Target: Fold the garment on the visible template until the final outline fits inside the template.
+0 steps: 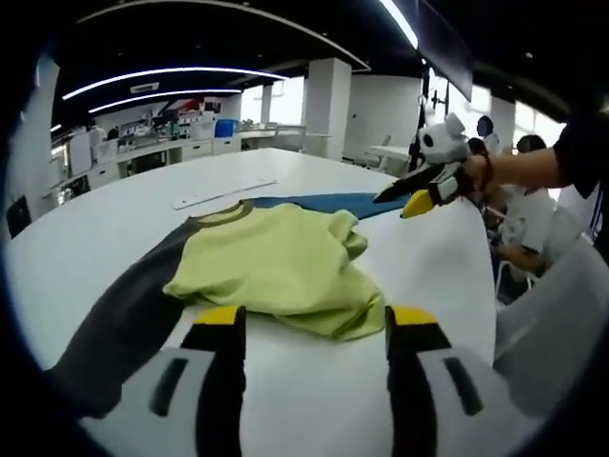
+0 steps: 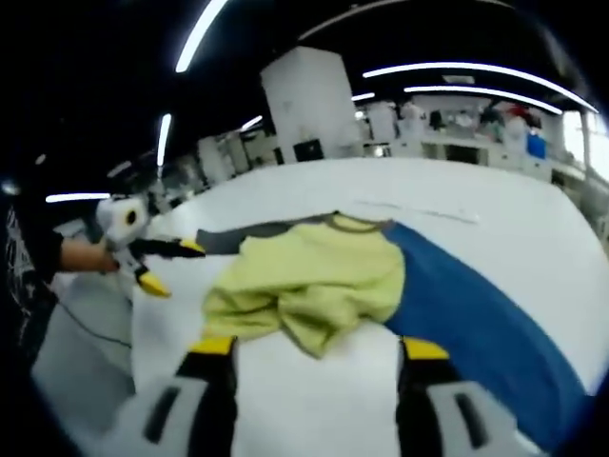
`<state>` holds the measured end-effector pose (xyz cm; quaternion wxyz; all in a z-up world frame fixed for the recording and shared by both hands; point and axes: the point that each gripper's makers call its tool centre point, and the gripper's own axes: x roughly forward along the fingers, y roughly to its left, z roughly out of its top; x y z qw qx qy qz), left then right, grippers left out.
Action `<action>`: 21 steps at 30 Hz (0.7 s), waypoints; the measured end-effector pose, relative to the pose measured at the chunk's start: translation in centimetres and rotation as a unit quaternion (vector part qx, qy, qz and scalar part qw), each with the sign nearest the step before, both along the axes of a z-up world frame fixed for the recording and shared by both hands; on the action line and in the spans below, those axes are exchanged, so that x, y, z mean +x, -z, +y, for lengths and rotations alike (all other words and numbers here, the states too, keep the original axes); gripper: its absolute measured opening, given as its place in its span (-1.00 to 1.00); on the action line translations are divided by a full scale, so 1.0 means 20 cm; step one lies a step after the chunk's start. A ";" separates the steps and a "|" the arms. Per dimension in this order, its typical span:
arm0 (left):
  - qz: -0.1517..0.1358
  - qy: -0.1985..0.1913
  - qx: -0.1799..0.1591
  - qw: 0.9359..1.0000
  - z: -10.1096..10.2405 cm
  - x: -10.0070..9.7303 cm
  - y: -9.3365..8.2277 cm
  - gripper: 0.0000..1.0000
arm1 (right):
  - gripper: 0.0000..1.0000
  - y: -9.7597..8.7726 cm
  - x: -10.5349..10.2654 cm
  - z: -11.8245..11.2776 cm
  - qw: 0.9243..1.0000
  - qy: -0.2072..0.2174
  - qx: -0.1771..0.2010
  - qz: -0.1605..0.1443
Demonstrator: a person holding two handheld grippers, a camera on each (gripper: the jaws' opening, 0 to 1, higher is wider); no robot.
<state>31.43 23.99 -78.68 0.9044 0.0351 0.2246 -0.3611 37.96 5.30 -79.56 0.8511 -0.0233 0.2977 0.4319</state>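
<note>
The yellow-green garment (image 1: 281, 267) lies rumpled on the grey-and-blue template (image 1: 124, 314) (its collar toward the far side). Near the garment both grippers hover, left gripper (image 1: 309, 319) and right gripper (image 2: 319, 347), jaws apparently spread, holding nothing.

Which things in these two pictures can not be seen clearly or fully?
- Template: in both views the yellow garment covers its middle, so its full outline is hidden.
- Garment's underside and lower folds: hidden by its own bunched cloth.
- White strip beyond the garment: too small to identify.
- Right gripper view: motion blur softens the left gripper.
</note>
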 end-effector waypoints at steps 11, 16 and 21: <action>0.029 0.013 0.008 0.999 -0.05 0.01 0.14 -0.19 | -0.22 0.09 0.00 0.08 0.998 -0.033 -0.049 -0.037; 0.038 0.012 0.020 0.999 -0.07 0.02 0.17 -0.25 | -0.39 0.14 -0.01 0.13 0.996 -0.047 -0.073 -0.038; 0.052 0.002 0.014 0.999 -0.10 0.02 0.21 -0.31 | -0.53 0.17 0.01 0.14 0.993 -0.045 -0.095 -0.054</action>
